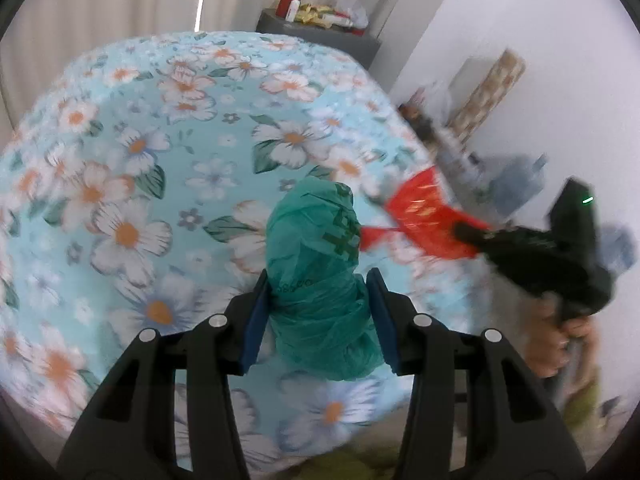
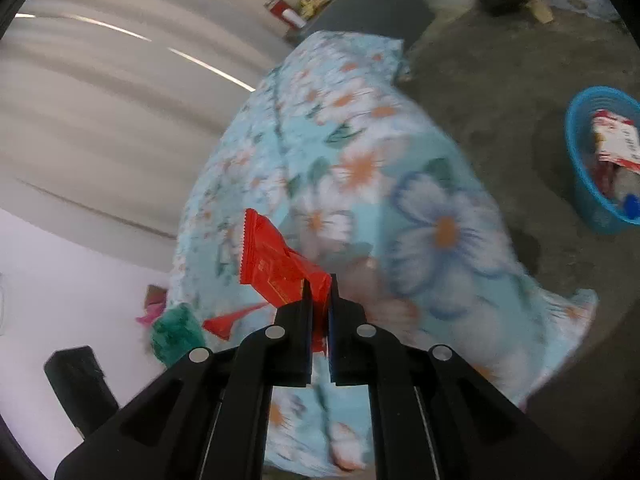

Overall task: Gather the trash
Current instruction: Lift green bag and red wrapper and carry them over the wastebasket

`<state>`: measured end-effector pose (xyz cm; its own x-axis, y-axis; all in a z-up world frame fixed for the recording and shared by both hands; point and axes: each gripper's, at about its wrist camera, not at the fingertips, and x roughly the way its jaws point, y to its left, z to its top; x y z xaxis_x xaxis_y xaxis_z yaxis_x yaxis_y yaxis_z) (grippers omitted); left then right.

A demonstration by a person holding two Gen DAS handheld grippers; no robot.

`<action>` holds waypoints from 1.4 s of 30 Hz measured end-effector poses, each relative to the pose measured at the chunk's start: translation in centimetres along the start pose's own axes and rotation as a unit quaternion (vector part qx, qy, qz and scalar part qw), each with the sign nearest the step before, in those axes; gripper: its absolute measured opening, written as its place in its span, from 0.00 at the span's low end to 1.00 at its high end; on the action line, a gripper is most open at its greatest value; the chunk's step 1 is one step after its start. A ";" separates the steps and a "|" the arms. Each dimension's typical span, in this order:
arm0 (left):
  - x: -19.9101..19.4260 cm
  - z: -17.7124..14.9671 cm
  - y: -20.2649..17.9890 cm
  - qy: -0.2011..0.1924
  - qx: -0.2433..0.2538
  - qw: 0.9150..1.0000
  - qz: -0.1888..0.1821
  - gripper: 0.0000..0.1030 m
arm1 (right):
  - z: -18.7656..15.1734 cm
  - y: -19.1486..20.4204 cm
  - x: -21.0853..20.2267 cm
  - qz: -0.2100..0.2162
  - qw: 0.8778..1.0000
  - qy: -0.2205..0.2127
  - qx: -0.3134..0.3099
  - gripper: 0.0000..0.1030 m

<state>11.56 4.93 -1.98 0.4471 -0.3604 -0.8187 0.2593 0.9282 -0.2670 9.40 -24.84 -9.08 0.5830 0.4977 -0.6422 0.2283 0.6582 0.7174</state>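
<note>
Both grippers carry trash above the floral tablecloth (image 1: 168, 128): our left gripper (image 1: 316, 284) clamps a crumpled green plastic bag (image 1: 316, 264), while our right gripper (image 2: 320, 292) pinches a red wrapper (image 2: 276, 264), just right of the bag. We judge pickup finished and transport under way. Beyond the tablecloth's edge, on the floor, stands a blue basket (image 2: 580, 184) already holding litter; next we should swing both loads over it and release.

Green bag (image 1: 320, 276): thin crinkled plastic film, slightly translucent.
Red wrapper (image 2: 276, 268): glossy foil-like plastic, serrated edge.
Floral cover (image 1: 160, 160): printed cloth, matt.
Left claw (image 1: 316, 312): matt black plastic, metal pins.
Basket (image 2: 580, 176): blue ribbed plastic.
Floor (image 2: 500, 80): rough, matt grey.
</note>
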 end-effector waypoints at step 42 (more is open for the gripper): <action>-0.1 0.6 -3.9 -0.056 0.086 0.991 0.083 0.43 | 1.0 -1.6 -4.4 0.101 0.993 -0.032 0.052 0.06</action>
<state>11.06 1.31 -0.54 0.5854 -0.2200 -0.7803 0.3114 0.9497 -0.0342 7.29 -28.67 -7.15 0.6726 0.5741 -0.4669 0.1801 0.4850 0.8558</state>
